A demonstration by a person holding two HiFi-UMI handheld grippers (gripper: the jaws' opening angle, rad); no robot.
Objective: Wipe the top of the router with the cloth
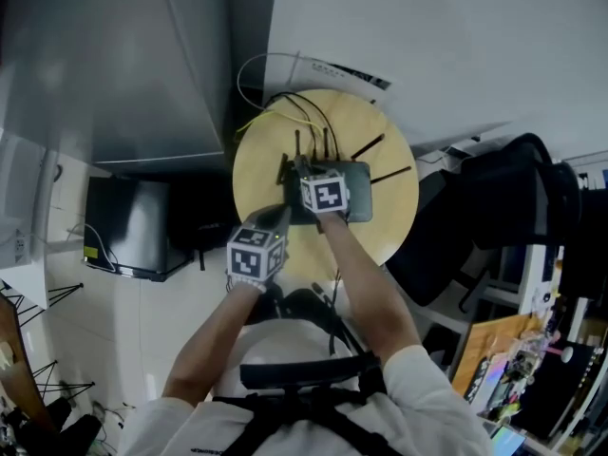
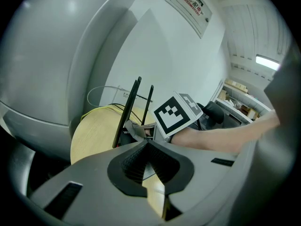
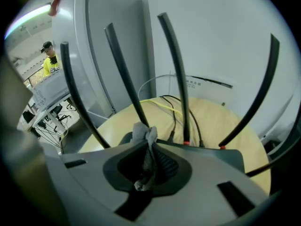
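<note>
Bench (image 1: pixel 261 160) carries router (image 1: pixel 359 203) mid-top, antennas up. Left tongs (image 2: pixel 149 166) pressed together, empty, off to the side. Right tongs (image 3: pixel 146 166) pinch cloth (image 3: pixel 143 134) at router top. Wipe step likely in hand. Next: drag cloth across top, clear of antennas.

Blocked: four black plastic router antennas (image 3: pixel 176 69) fan upward ahead.
Free: I see bare round pale wooden surface (image 1: pixel 258 164) leftward.

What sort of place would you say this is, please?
Probably an office or lab workspace: a router sits on a small round table, a notice hangs on the wall, and a desk and office chairs show behind.
</note>
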